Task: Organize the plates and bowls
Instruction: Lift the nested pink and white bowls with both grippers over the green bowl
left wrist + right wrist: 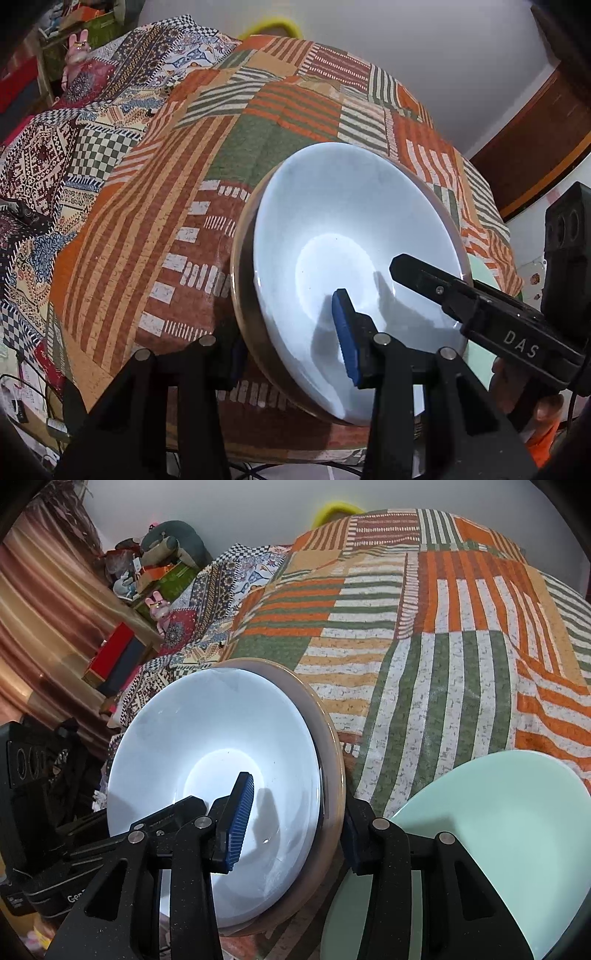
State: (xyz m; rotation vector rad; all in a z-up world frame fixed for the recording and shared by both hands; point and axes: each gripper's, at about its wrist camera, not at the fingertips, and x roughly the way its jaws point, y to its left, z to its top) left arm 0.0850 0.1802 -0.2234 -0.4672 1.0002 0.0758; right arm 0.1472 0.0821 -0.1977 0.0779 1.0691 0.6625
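Note:
A white bowl [351,206] sits nested inside a tan bowl [242,258] over the front of a patchwork cloth. My left gripper [288,332] is shut on the stack's near-left rim, with its blue pad [345,332] on the white inner wall and the other finger behind the tan outer wall. My right gripper [299,801] clamps the opposite side of the white bowl [207,731] and tan bowl [328,746], one blue pad [242,819] inside and one finger outside. The right gripper's finger [424,275] also shows inside the bowl in the left wrist view.
A mint-green plate [480,830] lies on the cloth just right of the stack. The patchwork cloth [424,646] stretches far back. A second patterned quilt [55,177] and cluttered shelves [147,579] stand to the left. Cables [33,398] hang below the front edge.

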